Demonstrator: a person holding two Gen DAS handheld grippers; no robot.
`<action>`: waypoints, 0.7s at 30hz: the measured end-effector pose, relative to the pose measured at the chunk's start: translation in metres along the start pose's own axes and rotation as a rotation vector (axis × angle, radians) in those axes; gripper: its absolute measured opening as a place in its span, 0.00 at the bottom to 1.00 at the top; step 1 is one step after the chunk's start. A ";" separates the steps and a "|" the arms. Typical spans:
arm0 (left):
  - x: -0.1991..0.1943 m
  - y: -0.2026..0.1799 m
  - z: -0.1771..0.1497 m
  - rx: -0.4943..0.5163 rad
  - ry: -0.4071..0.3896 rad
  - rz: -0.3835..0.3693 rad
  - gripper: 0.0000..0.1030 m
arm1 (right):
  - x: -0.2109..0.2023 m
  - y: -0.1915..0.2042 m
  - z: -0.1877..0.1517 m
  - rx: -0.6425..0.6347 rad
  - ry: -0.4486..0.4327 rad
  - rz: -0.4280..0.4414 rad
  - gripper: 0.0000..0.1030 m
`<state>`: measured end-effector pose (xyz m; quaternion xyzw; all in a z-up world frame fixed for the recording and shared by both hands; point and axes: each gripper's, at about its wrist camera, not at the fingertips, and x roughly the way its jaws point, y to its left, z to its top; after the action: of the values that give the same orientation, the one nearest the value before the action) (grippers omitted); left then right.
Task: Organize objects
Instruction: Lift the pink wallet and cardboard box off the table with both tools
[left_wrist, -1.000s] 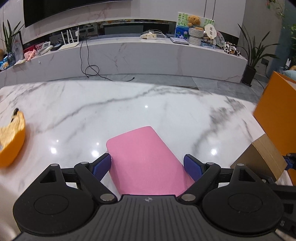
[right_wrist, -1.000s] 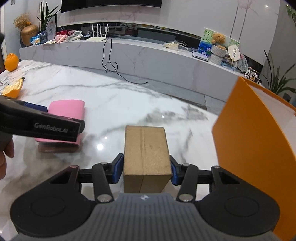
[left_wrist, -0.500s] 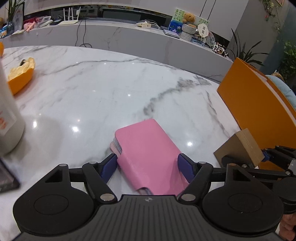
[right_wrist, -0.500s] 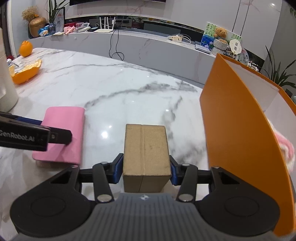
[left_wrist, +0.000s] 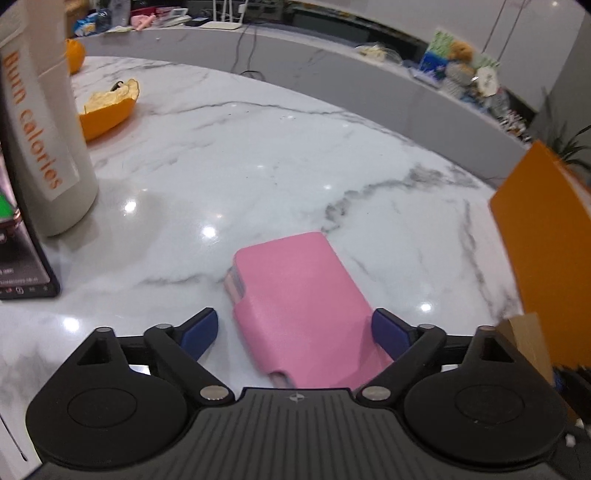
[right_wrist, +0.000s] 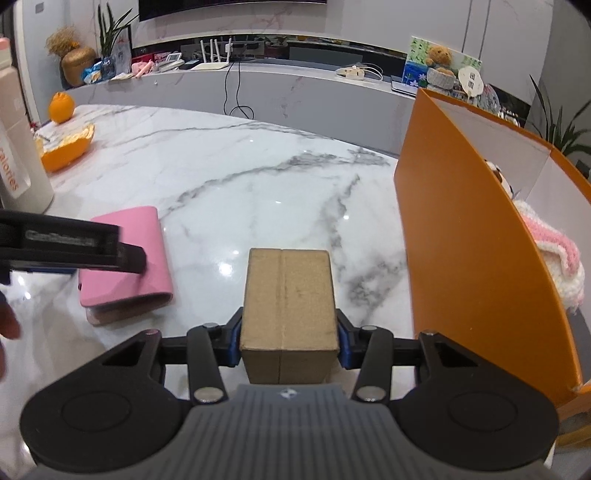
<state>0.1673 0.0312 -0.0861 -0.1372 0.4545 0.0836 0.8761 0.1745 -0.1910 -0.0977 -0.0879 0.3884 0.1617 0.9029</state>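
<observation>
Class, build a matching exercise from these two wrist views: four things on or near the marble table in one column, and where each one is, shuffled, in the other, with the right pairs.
Things
1. cardboard box
2. pink case
3. orange peel
4. knitted pink-and-white item

Places
A. inside the orange bin
B. flat on the table, between the open left gripper fingers
C. clamped in the right gripper
D. far left, behind the white bottle

Pairs: 1-C, 2-B, 3-D, 4-A

A pink wallet (left_wrist: 299, 295) lay flat on the near marble; right of it, a closed cardboard box (right_wrist: 288, 299) sat clamped, beside the upright orange bin (right_wrist: 476, 258).
</observation>
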 end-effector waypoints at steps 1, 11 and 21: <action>0.004 -0.006 0.003 0.000 0.008 0.025 1.00 | 0.000 0.000 0.000 0.001 -0.002 0.002 0.47; 0.025 -0.026 0.009 0.095 0.006 0.137 1.00 | 0.003 -0.007 -0.004 0.020 0.001 0.022 0.47; -0.007 0.001 -0.020 0.174 -0.028 -0.008 0.99 | 0.015 -0.012 -0.001 0.042 0.007 0.033 0.48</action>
<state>0.1477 0.0260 -0.0920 -0.0611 0.4470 0.0425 0.8914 0.1878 -0.1988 -0.1090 -0.0628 0.3963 0.1681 0.9004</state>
